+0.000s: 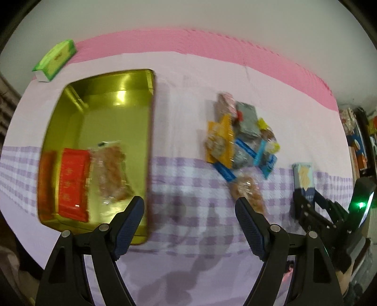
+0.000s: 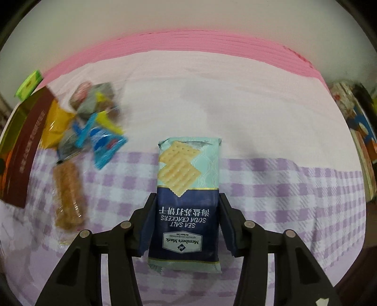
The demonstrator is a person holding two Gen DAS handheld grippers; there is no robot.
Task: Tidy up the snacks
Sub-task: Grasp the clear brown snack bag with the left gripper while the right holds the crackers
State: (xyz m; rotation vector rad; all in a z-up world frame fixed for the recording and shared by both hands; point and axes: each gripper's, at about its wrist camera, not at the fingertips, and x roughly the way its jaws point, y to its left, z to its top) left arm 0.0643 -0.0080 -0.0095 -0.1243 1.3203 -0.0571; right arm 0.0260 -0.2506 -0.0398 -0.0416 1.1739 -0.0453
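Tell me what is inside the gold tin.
Inside the gold tin, at its near end, lie a red packet and a clear bag of brownish snacks. An orange strip beside the red packet is too blurred to identify. Anything beneath them is hidden.

The place looked like a home, probably a living room or bedroom. A soft cloth (image 1: pixel 193 77) with pink and lilac checks covered the surface, and a green tissue box (image 1: pixel 55 60) lay at 10 o'clock. At 3 o'clock, crowded shelves (image 1: pixel 358 146) held colourful boxes. A plain pale wall (image 2: pixel 188 16) stood behind.
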